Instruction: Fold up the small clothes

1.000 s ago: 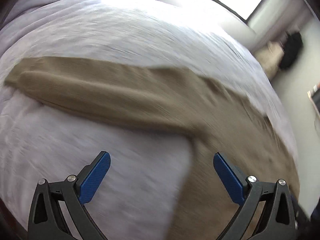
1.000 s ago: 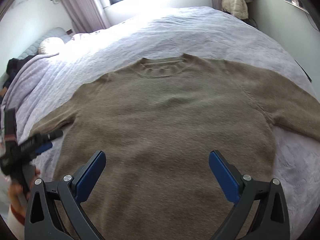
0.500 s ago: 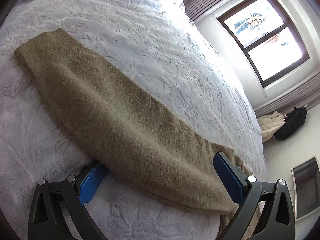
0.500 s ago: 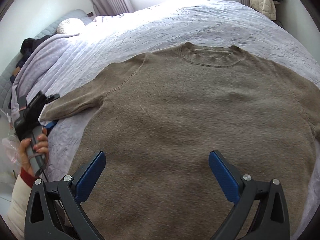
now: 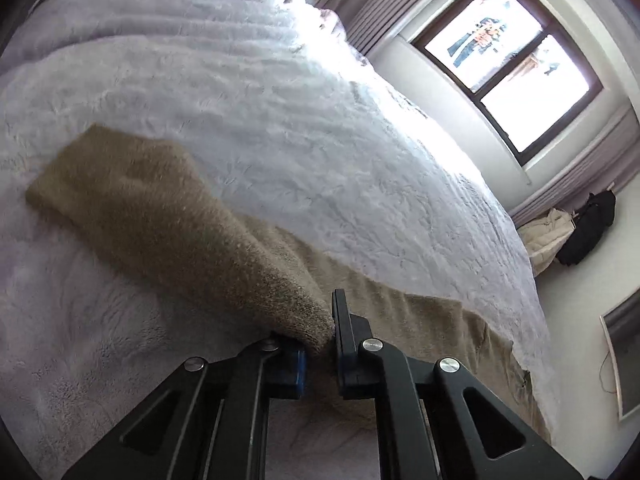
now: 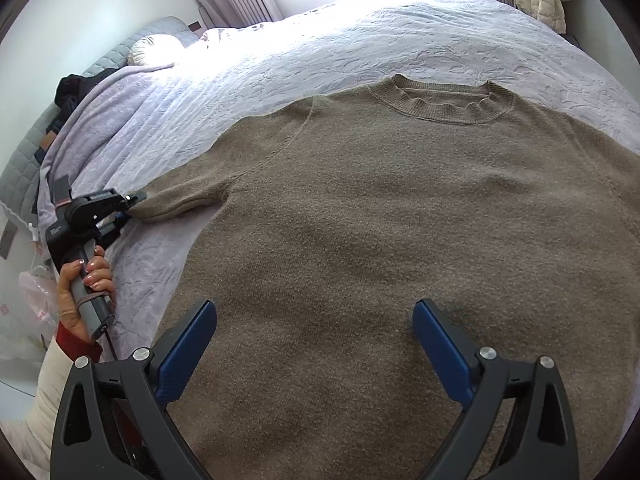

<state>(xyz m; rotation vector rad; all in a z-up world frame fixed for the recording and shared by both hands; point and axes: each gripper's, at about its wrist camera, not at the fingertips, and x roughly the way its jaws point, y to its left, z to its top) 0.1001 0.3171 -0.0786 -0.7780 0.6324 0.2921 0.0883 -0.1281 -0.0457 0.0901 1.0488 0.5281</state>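
A brown knit sweater (image 6: 400,216) lies flat, front up, on a bed, its collar (image 6: 440,100) at the far side. My left gripper (image 5: 320,344) is shut on the sweater's left sleeve (image 5: 168,216) partway along it; the cuff end lies out on the bedspread. The same gripper shows in the right wrist view (image 6: 128,204), pinching the sleeve at the bed's left side. My right gripper (image 6: 312,344) is open and empty, hovering over the sweater's lower body.
The white-lilac quilted bedspread (image 6: 360,28) covers the bed. A pillow (image 6: 156,46) and dark clothes (image 6: 76,84) lie at the headboard, left. A window (image 5: 508,64), curtains and hung coats (image 5: 576,224) are beyond the bed.
My left gripper moved in along the sleeve and closed on it, lifting that part slightly. My right gripper stayed open and shifted a little over the sweater's body.
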